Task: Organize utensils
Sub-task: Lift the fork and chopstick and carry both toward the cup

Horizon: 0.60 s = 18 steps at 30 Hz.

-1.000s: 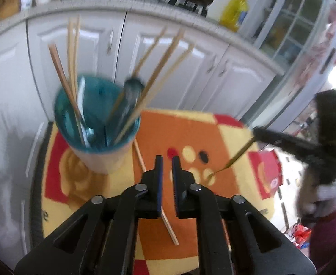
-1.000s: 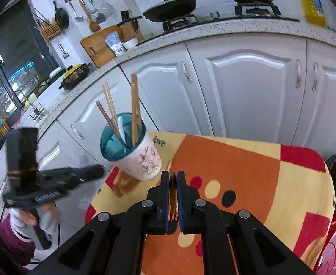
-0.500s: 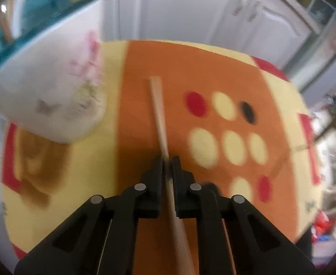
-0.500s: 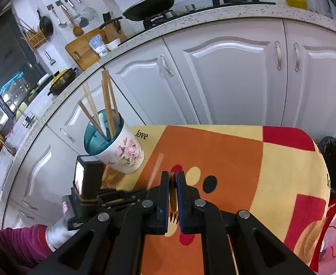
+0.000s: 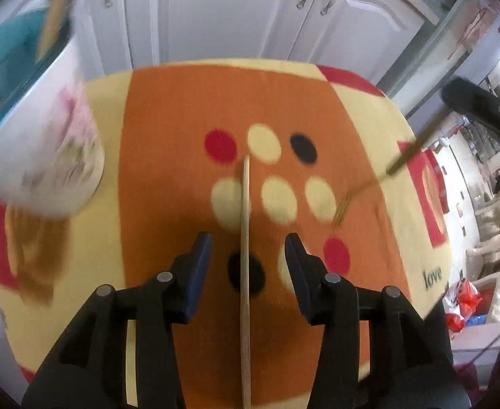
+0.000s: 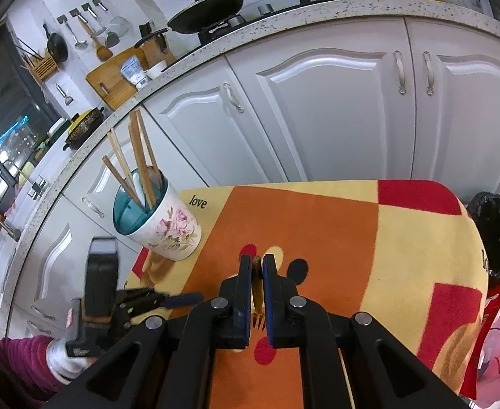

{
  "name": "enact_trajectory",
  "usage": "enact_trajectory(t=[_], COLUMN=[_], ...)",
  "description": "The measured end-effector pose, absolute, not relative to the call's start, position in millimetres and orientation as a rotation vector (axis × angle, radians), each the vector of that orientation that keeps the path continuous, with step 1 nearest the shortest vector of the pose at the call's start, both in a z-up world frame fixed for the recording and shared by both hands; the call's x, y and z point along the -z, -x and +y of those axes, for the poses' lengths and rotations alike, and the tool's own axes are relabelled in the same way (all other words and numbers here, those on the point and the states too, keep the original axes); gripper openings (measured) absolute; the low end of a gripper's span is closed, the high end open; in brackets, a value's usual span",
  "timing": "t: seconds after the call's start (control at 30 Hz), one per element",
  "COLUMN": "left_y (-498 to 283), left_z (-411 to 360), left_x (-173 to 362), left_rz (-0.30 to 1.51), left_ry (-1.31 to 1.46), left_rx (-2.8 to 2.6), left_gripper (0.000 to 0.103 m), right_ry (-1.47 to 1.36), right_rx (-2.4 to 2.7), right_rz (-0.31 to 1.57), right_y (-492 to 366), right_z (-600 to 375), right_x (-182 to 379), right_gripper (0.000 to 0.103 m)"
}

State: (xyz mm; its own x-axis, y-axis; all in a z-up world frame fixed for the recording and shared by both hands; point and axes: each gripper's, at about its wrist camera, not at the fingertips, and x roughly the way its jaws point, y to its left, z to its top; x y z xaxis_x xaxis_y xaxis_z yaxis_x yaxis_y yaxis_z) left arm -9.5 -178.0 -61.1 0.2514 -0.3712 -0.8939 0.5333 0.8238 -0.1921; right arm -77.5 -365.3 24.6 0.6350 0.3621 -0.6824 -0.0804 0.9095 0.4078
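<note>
Left gripper [image 5: 248,250] straddles chopstick [image 5: 245,238]; right gripper [image 6: 257,261] clamps fork [image 6: 257,293].

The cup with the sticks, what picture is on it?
Pink roses on white, teal inside; the cup shows best in the right wrist view.

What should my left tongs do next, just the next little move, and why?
Probably close the left tongs on the chopstick. They're open, and the stick lies on the cloth straight down the gap between the fingers, so squeezing should grip it. The right tongs already hold the fork.

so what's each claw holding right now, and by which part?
Right claw: shut on the fork's handle, tines hanging down. Left claw: open, straddling the chopstick, holding nothing.
</note>
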Motion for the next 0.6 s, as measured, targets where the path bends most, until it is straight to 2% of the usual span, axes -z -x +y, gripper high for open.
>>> enact_trajectory(t=[0.1,0.17,0.2,0.23,0.37,0.6], left_y=[-3.5,-5.4,-4.3,-4.4,-3.9,12.6], left_z=[-194.8,-205.5,-208.3,-207.3,-186.3,-113.4], left_x=[72.7,80.8,80.1,78.3,62.7,-12.3], left_rz=[1.162,1.148,1.129,1.135,1.154,1.063], left_ry=[-0.238,-0.294,-0.325,-0.319,-0.237,-0.035], left_rx=[0.596,0.586,0.590,0.607,0.637,0.665], left_gripper=[0.043,0.034,0.006,0.004,0.003,0.003], right_ry=[-0.360,-0.359,-0.358,-0.358,-0.354,-0.329], right_rx=[-0.250,-0.249,-0.249,-0.250,-0.256,-0.297], right_rz=[0.843,0.840,0.838,0.834,0.820,0.781], right_y=[79.6,80.8,81.3,81.8,82.8,81.8], right_z=[-368.9,-369.5,-369.2,-369.1,-367.6,-354.3], right_x=[-27.3,-28.6,-29.4,-30.8,-37.1,-60.1], right_gripper=[0.006,0.006,0.006,0.006,0.006,0.006])
